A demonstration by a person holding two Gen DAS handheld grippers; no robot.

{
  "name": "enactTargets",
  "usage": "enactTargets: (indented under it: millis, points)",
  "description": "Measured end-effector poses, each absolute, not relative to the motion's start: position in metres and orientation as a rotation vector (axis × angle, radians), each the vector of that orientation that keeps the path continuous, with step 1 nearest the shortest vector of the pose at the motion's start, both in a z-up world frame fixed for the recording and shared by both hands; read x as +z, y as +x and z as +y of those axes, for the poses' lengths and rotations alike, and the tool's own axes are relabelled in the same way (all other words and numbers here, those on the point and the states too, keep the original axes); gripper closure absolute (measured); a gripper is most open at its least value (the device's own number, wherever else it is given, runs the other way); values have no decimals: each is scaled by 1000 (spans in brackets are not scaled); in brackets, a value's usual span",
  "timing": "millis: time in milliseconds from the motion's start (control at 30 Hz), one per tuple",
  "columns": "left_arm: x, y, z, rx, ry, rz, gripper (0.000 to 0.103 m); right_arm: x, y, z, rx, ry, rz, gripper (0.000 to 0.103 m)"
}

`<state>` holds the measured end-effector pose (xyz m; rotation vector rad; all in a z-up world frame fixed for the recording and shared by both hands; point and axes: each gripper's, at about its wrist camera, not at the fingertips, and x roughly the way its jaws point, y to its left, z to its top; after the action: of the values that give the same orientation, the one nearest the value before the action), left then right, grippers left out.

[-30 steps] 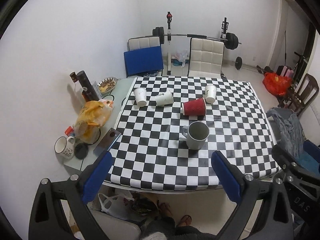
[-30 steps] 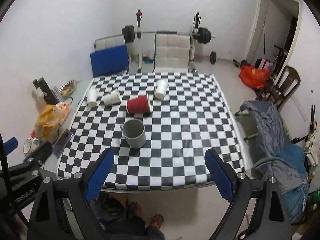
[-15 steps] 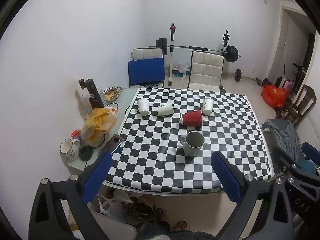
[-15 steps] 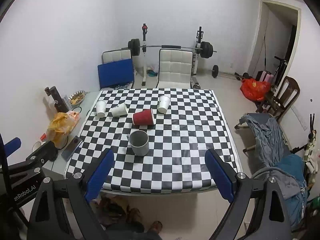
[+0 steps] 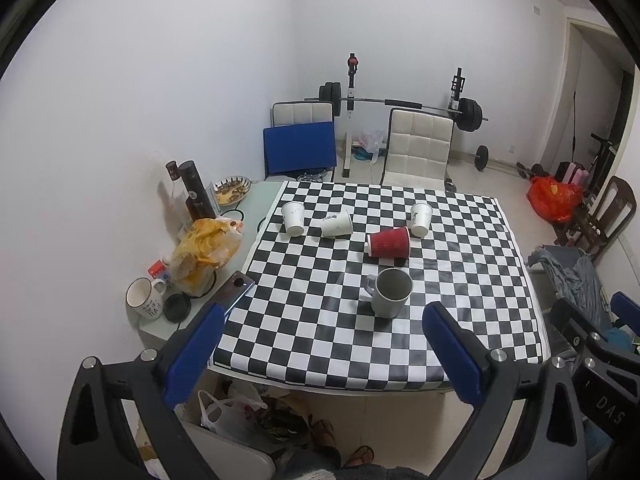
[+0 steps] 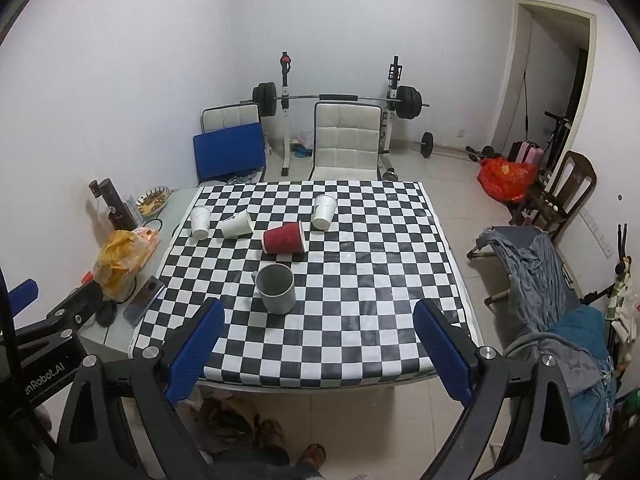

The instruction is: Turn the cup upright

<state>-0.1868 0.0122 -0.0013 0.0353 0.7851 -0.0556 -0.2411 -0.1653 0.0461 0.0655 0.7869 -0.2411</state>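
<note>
Right now I hold the left gripper [image 5: 320, 334] and right gripper [image 6: 316, 328] spread wide, empty, short of the checkered table [image 6: 360, 280]. Mid-table, the red cup [image 6: 284, 237] lies sideways, axis left-right, mouth pointing right, behind the upright grey mug [image 6: 276, 288].

The left gripper [image 6: 24, 294] body, seen in the right wrist view, bears white lettering reading "nRobot.AI", its start cut off. The right gripper [image 5: 624, 304] body in the left wrist view shows "DAS". Print on the white mug [image 5: 145, 298] is too small to read.
</note>
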Motion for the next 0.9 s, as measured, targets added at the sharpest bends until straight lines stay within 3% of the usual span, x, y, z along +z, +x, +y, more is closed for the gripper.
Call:
enactTargets:
  millis: [900]
  points:
    - [1,-187,12,-49,37,782,2,51,-243,-166,-248,62,782,5]
